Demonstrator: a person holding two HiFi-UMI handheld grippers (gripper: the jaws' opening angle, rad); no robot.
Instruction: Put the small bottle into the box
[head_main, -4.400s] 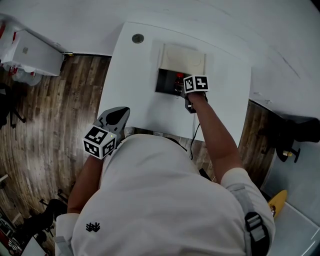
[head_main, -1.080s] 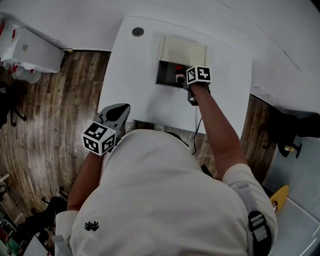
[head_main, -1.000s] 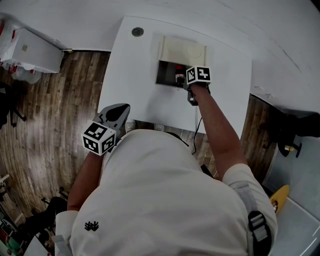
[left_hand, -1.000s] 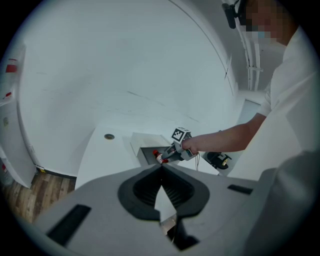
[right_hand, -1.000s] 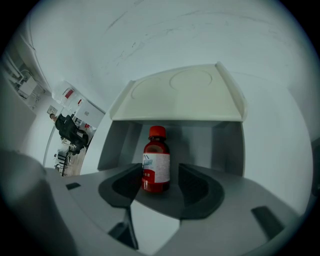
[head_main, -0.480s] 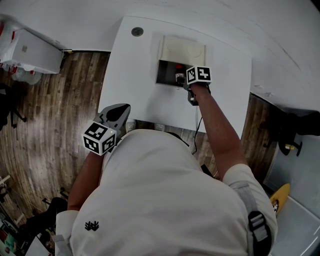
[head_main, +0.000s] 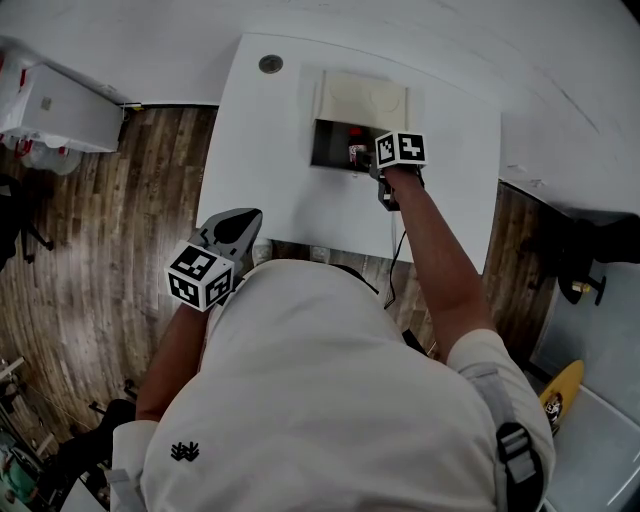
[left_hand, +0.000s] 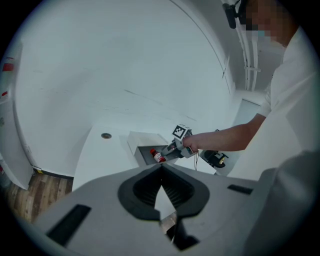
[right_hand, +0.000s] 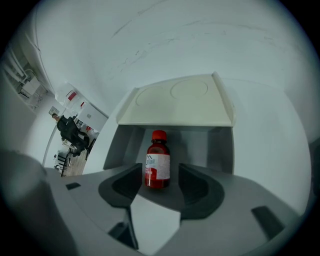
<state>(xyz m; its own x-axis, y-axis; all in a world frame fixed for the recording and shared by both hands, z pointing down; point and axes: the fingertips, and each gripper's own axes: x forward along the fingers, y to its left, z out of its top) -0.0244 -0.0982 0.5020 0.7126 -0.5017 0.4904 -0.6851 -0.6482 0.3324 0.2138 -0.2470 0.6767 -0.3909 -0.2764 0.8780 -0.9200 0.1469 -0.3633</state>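
Note:
A small red bottle (right_hand: 157, 165) with a red cap and a white label stands upright inside the open box (right_hand: 220, 145), whose cream lid (right_hand: 180, 102) is folded back. My right gripper (right_hand: 161, 182) is open, one jaw on each side of the bottle's base, with a clear gap on the right side. From the head view the bottle (head_main: 354, 152) is in the box's dark interior (head_main: 328, 145), with the right gripper (head_main: 368, 162) at the box's front right. My left gripper (head_main: 243, 222) hangs shut past the table's near-left edge, nothing in it.
The white table (head_main: 260, 170) has a round grommet hole (head_main: 271, 64) at its far left. A cable (head_main: 392, 255) hangs from the right gripper over the near edge. A white cabinet (head_main: 60, 105) stands on the wooden floor at left, a dark chair (head_main: 590, 262) at right.
Over the last second both grippers have stayed almost still. The bottle stands in the box throughout, and only the head view has shifted slightly.

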